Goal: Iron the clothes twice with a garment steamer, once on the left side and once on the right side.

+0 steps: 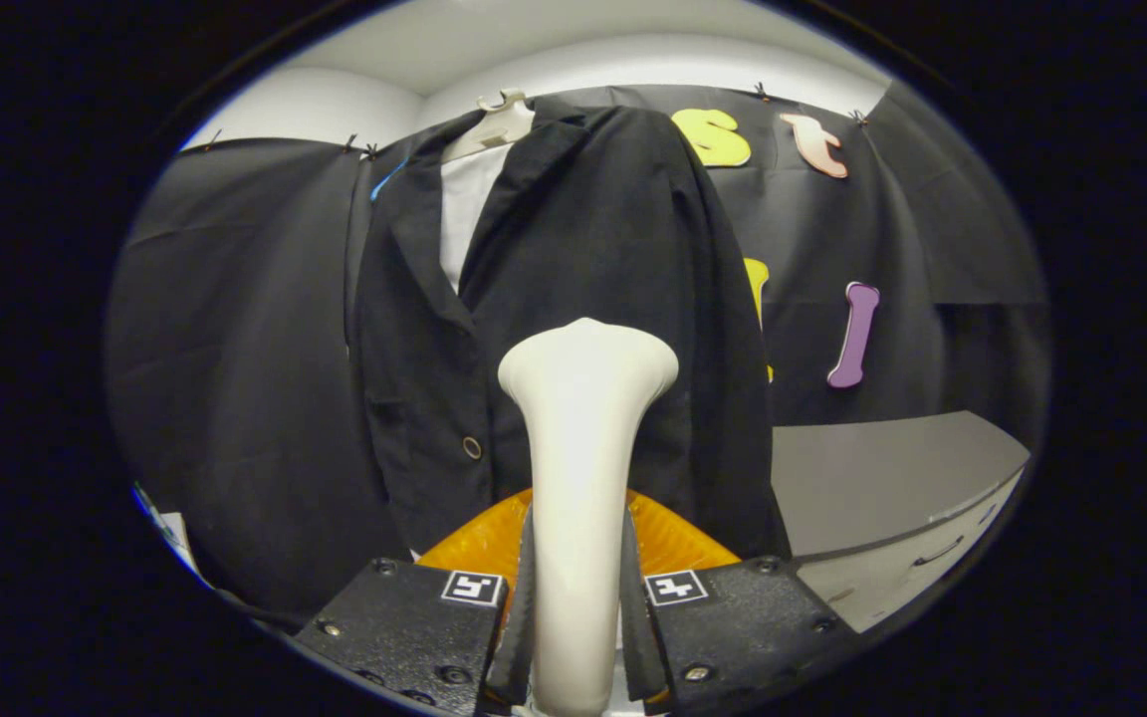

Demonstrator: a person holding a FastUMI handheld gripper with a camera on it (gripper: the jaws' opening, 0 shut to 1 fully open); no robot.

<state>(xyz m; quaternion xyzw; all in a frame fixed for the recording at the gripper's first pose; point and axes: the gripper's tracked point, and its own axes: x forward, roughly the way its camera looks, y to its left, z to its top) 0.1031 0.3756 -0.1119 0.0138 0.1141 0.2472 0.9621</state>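
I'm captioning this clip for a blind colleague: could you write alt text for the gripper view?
The claw is shut on the cream handle of a garment steamer, whose flared head points at a black jacket hanging just ahead on a pale hanger. A grey table stands beside the jacket.

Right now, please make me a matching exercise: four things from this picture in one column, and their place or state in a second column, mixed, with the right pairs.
Things
1. garment steamer
2. black jacket
3. hanger
4. grey table

Place or state
A. carries the jacket at the top
B. clamped between the fingers
C. hangs open over white cloth, just beyond the steamer
D. stands beside the jacket's lower edge

Pairs: 1-B, 2-C, 3-A, 4-D
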